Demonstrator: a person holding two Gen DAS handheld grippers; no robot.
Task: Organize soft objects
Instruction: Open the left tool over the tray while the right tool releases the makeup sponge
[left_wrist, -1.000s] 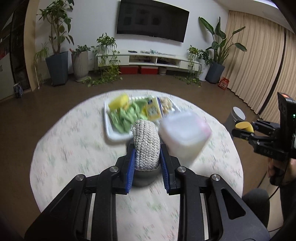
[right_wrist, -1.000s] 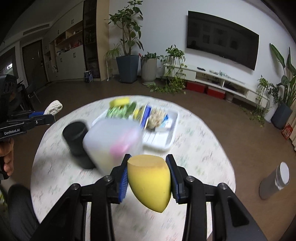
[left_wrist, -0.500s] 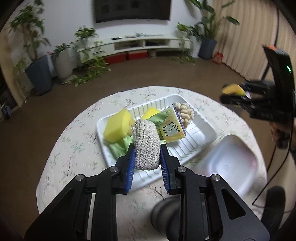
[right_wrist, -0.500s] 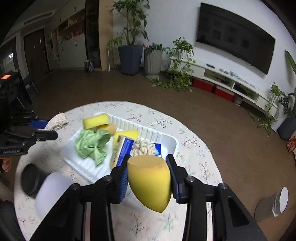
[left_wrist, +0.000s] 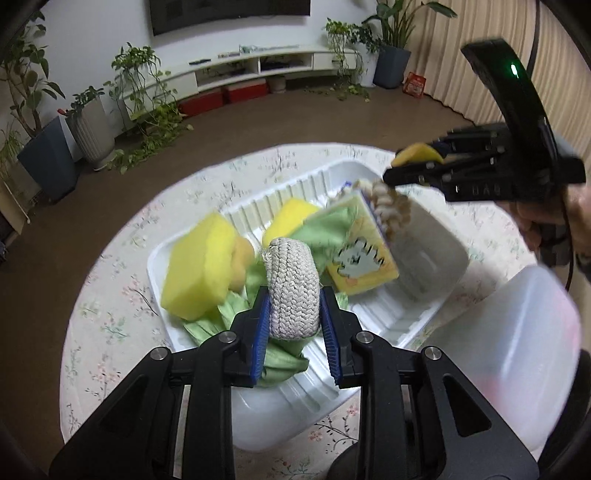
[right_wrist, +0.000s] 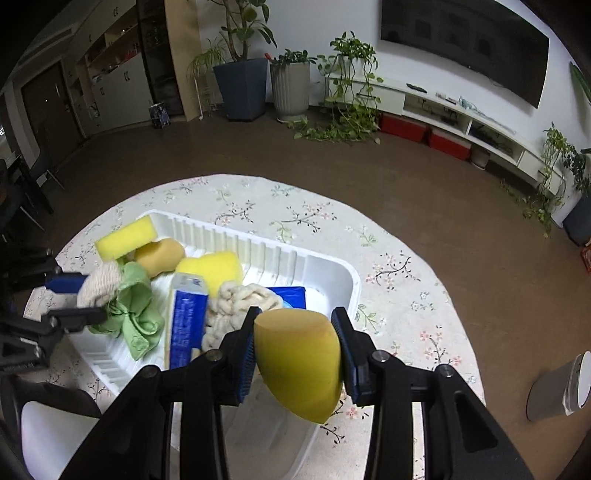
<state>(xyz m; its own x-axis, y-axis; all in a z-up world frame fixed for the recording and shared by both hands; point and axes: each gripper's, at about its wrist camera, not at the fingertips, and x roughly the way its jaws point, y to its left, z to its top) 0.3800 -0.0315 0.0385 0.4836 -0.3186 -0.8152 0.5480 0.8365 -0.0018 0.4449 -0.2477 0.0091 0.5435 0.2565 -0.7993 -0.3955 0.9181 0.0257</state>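
Floral table (right_wrist: 391, 258), left tool (left_wrist: 293, 317) clamping woven pad (left_wrist: 293, 291), right tool (right_wrist: 297, 350) gripping yellow sponge (right_wrist: 299, 363)

A home living room: a wall-mounted television (right_wrist: 465, 48) hangs above a low white media shelf (left_wrist: 258, 70), potted plants (right_wrist: 240, 66) stand along the wall, curtains (left_wrist: 480, 55) cover one side, and a round table (right_wrist: 388, 258) wears a floral cloth.

A dark TV (right_wrist: 465, 44) hangs on the white wall (right_wrist: 332, 22) above a low white shelf unit (left_wrist: 255, 70). Potted plants (right_wrist: 243, 62) flank it on the brown floor (right_wrist: 369, 166); beige curtains (left_wrist: 480, 55) hang right.
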